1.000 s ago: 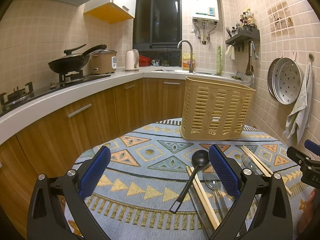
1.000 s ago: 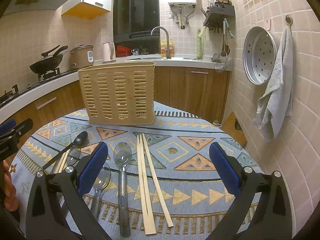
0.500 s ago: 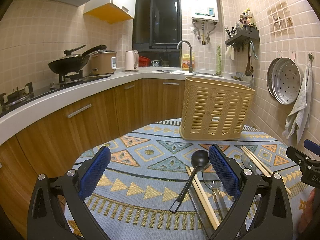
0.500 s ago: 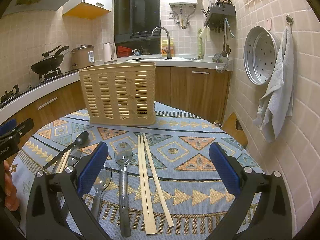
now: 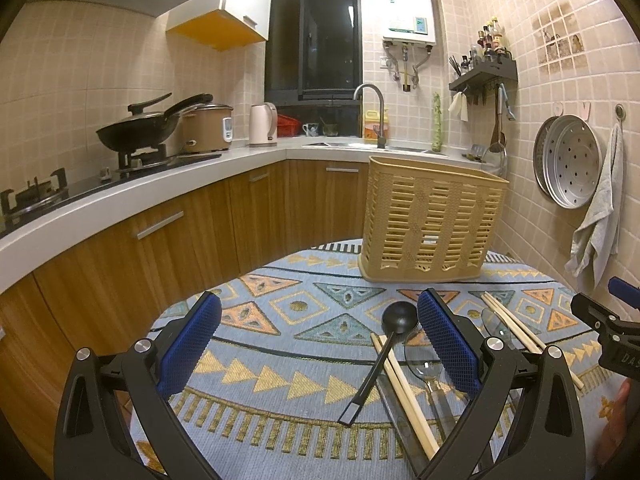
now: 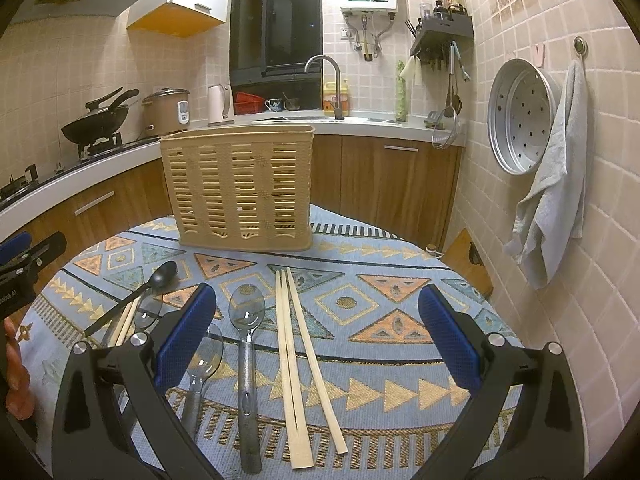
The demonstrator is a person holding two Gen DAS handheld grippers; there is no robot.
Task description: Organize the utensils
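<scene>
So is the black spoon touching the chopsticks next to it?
Touching. In the left wrist view the black spoon has its handle lying straight across the top ends of the chopsticks, with no gap where they cross.

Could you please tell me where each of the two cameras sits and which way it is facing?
Left wrist: on the left gripper, open, above the table's left side, facing the beige utensil basket; the right gripper's tip shows at the right edge.
Right wrist: on the right gripper, open, facing the basket over the chopsticks; fingers show at the left edge.
Shared: basket, black spoon, patterned tablecloth.
</scene>
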